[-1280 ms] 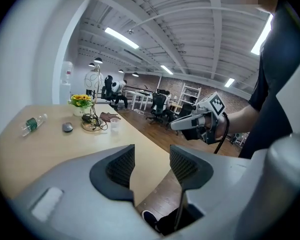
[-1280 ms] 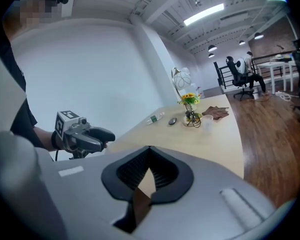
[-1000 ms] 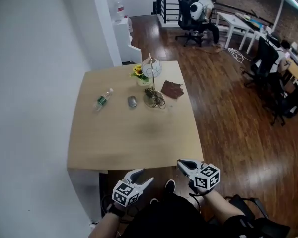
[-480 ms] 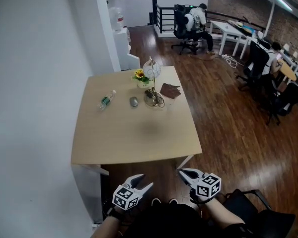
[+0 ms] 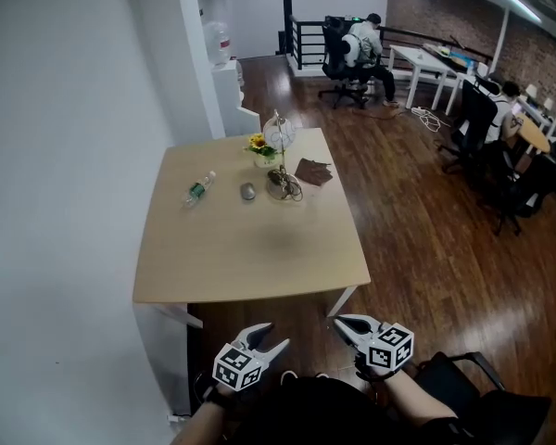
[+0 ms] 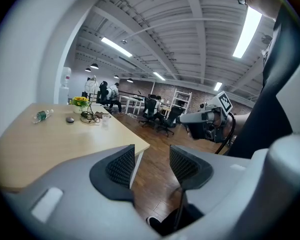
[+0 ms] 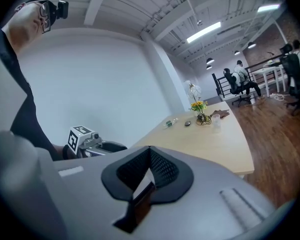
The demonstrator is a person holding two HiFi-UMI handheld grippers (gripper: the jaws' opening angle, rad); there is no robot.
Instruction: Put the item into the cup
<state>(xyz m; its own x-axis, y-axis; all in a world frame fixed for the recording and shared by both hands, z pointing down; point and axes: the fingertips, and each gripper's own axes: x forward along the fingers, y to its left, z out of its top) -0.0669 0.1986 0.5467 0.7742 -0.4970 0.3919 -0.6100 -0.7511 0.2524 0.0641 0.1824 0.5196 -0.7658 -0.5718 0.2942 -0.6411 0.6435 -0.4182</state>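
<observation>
A clear cup [image 7: 216,122] stands on the wooden table [image 5: 250,258], near a tangle of cables [image 5: 284,186]; the left gripper view also has the cup [image 6: 106,118]. A small grey mouse [image 5: 248,191] and a lying plastic bottle [image 5: 195,191] rest left of the cables. Both grippers hang in front of my body, short of the table's near edge and far from these things. My left gripper [image 5: 271,335] is open with nothing between its jaws [image 6: 152,164]. My right gripper [image 5: 341,322] is shut and empty [image 7: 150,166].
A yellow flower pot [image 5: 259,145], a round-headed lamp [image 5: 279,133] and a brown cloth [image 5: 314,171] sit at the table's far end. A white wall [image 5: 65,202] runs along the left. Office chairs and desks [image 5: 486,123] with seated people stand far right.
The head view has drawn back from the table, which now lies farther off. Both grippers stay low near my body, the left open and the right shut as before.
</observation>
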